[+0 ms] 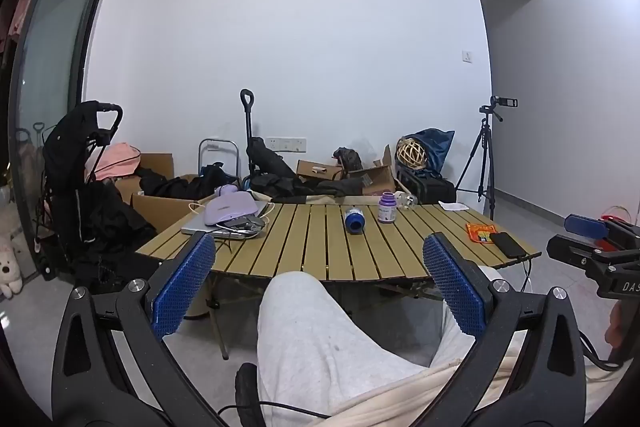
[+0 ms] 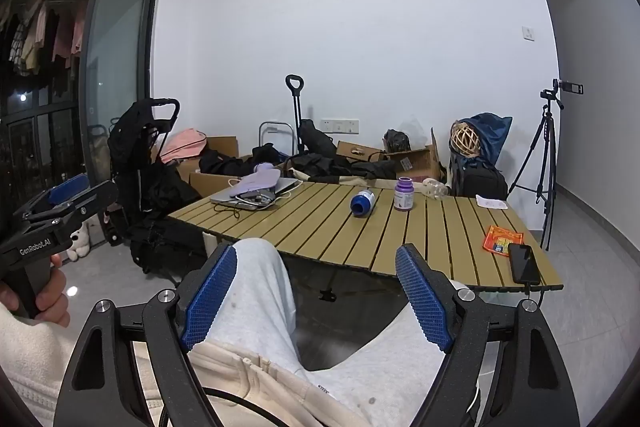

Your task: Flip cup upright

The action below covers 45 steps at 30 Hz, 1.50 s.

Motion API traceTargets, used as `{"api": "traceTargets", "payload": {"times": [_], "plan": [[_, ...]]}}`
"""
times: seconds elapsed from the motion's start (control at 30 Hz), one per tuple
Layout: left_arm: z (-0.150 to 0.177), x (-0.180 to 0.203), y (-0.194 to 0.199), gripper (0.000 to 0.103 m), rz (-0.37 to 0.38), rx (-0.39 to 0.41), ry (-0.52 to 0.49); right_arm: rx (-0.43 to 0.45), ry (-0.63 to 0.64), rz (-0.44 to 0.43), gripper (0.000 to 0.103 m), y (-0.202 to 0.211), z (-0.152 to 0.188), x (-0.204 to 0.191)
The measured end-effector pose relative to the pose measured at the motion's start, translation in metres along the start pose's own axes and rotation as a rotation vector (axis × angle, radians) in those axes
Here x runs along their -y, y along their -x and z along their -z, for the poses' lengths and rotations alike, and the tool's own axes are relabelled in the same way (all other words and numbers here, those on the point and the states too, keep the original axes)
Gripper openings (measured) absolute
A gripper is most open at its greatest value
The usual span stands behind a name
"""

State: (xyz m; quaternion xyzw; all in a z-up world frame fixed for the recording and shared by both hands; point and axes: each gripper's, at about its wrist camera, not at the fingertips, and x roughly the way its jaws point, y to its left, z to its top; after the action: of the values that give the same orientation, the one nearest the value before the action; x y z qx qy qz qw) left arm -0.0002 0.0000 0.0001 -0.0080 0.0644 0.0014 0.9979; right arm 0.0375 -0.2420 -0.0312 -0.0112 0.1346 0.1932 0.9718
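**Approach not begun; both hand-held grippers released, cup lying on its side**

Left wrist view. Left hand-held gripper [image 1: 319, 269] has its jaws spread wide with nothing between the blue pads; it sits over the person's lap, short of the near edge of the desk [image 1: 420, 251]. The cup [image 1: 354, 219], blue with a white band, lies on its side around mid-desk, toward the far edge, its blue end facing the camera. Whether that end is mouth or base I cannot tell, nor whether anything is inside. Just right of it a purple bottle [image 1: 387, 208] stands upright, cap on, contents not visible. The right hand-held gripper [image 1: 588, 243] shows at the frame's right, off the desk.

Right wrist view. Right hand-held gripper [image 2: 316, 281] is likewise spread and empty, over the lap. The cup [image 2: 363, 202] lies tilted across the slats, near but apart from the purple bottle [image 2: 403, 194]. A phone [image 2: 524, 263] lies at the near right corner.

Judgement: step in hand is the reach. Next move calls for crossing the near edge, bracketing the cup's body across its width, then rotating it to standing while keeping clear of the bottle.
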Motion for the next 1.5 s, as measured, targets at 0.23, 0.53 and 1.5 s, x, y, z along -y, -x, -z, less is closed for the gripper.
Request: {"api": "traceTargets", "payload": {"times": [0.23, 0.53, 1.5], "plan": [[-0.001, -0.001, 0.004, 0.103, -0.005, -0.003, 0.001, 0.0, -0.002, 0.0, 0.086, 0.0, 0.0, 0.0], [0.003, -0.003, -0.002, 0.103, -0.002, -0.014, -0.003, 0.0, -0.001, 0.0, 0.086, 0.0, 0.0, 0.0], [0.004, -0.005, -0.006, 0.103, -0.005, -0.031, -0.009, -0.002, -0.001, 0.001, 0.086, 0.001, -0.001, 0.0]]}}
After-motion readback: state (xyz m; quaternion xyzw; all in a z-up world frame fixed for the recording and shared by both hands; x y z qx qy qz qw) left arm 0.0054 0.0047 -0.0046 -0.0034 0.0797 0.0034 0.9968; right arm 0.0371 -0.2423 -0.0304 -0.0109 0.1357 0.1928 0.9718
